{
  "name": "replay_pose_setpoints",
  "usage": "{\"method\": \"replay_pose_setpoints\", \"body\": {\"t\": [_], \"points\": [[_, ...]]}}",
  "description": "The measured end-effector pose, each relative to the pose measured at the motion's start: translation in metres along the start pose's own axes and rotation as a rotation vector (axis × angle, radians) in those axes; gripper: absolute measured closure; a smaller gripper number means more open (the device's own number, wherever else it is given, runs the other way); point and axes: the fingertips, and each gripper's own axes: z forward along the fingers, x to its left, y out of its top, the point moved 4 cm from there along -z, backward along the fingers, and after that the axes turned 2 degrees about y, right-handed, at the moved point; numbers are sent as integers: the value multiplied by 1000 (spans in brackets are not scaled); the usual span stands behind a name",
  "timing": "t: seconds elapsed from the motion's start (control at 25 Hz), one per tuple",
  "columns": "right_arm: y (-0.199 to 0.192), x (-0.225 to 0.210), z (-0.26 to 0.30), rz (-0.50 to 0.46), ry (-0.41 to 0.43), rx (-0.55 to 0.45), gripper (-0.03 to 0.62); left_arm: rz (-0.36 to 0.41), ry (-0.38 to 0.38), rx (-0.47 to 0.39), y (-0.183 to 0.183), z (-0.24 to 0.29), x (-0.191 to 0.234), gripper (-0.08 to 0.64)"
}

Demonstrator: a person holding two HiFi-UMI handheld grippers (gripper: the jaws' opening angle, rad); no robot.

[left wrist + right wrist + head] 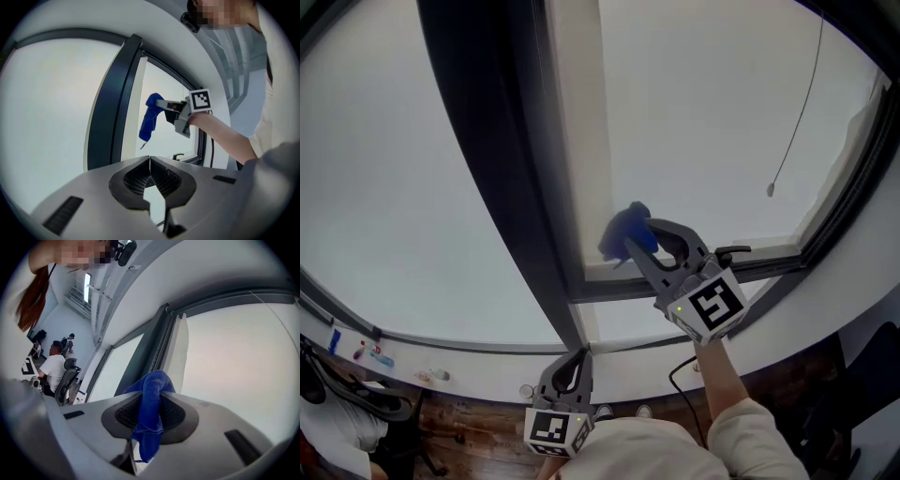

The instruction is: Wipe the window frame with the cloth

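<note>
Forearm reaches up and forward. The right gripper fingers are clamped on a blue cloth, bunched beyond their tips at the window frame. The left gripper sits low, its fingers together and empty. Only the right gripper view shows a seated person.

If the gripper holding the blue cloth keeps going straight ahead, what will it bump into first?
Probably the window frame. The right gripper, shut on the blue cloth, points at the pale strip beside the dark upright. The cloth would touch first. How near it is, I cannot tell.
</note>
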Motion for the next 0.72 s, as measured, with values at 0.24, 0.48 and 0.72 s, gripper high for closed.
{"method": "replay_pose_setpoints", "body": {"t": [0.24, 0.48, 0.72], "points": [[60, -40, 64, -78, -12, -67, 500, 1, -4, -4, 3, 1, 20, 551], [121, -72, 102, -144, -37, -121, 500, -17, -1, 14, -1, -2, 35, 551], [174, -86, 123, -168, -18, -189, 500, -33, 16, 19, -3, -6, 48, 551]]}}
